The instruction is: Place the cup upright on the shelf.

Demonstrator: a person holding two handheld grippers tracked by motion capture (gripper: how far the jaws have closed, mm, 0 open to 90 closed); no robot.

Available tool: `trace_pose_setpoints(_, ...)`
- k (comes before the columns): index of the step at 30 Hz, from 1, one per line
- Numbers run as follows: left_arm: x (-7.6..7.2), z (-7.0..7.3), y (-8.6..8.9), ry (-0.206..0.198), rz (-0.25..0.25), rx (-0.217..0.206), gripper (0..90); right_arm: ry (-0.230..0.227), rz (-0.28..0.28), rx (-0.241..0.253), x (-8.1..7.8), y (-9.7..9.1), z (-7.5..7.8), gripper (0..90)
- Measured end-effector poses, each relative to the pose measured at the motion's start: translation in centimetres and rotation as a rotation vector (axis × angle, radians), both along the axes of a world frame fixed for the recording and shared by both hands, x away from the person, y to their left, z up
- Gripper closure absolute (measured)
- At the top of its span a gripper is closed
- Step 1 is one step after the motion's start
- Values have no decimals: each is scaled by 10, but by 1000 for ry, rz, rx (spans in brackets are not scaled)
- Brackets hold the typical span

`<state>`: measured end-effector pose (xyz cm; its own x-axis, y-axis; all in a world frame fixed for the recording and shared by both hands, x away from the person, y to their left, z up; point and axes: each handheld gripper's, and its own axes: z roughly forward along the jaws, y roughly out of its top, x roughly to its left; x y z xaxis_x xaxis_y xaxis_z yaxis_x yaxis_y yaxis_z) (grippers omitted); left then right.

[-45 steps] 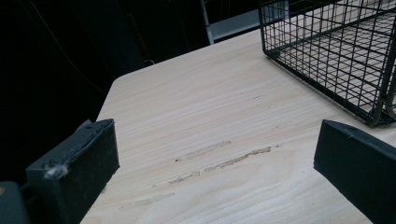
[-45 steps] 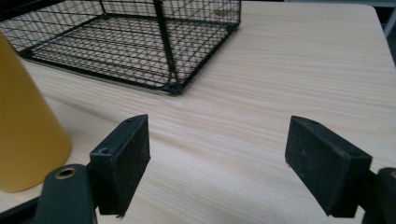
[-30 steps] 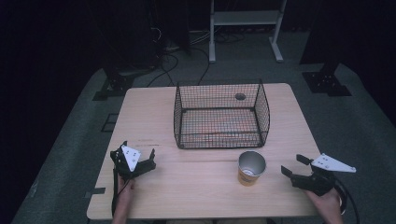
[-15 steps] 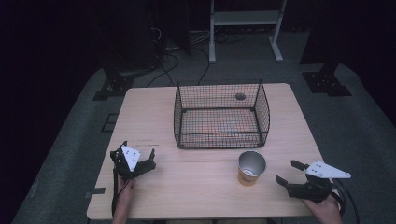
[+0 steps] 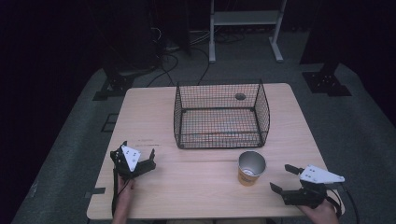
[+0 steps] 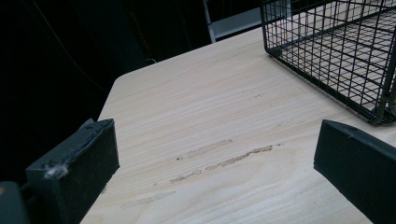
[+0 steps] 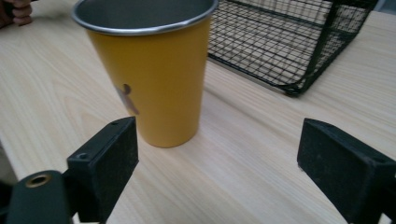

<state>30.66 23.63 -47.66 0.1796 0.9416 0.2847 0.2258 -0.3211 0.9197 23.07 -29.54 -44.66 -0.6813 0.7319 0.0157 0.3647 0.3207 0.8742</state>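
Observation:
A yellow cup (image 5: pixel 251 168) with a metal rim stands upright on the wooden table (image 5: pixel 196 186), just in front of a black wire basket (image 5: pixel 219 135). My right gripper (image 5: pixel 279 177) is open to the cup's right, near the table's front edge. Its jaws have just been opening and nothing is between them. In the right gripper view the cup (image 7: pixel 154 79) stands ahead of the right gripper (image 7: pixel 217 154), closer to the jaw on the left of that view. My left gripper (image 5: pixel 152 157) rests open at the front left, and the left gripper (image 6: pixel 217 140) has bare wood between its jaws.
The basket (image 6: pixel 336 51) is empty and open at the top, in the middle of the table. A small dark round mark (image 5: pixel 240 96) sits on the table behind it. A white stand (image 5: pixel 243 28) and cables lie on the dark floor beyond.
The right gripper has drawn back toward the table's front edge and its jaws stand wider apart. The left gripper and the cup have not moved.

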Motion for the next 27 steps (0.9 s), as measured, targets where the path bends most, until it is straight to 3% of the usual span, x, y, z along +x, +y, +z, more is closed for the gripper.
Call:
trace_pose_setpoints(10, 0, 0, 0, -1, -2, 1, 0, 0, 54, -13, 0, 23, 3, 67)
trace_pose_setpoints(12, 0, 0, 0, -1, -2, 3, 0, 11, 64, -15, 1, 28, 3, 24)
trace_pose_setpoints(27, 0, 0, 0, -1, -2, 2, 0, 22, 77, -38, 17, 53, 2, 24)
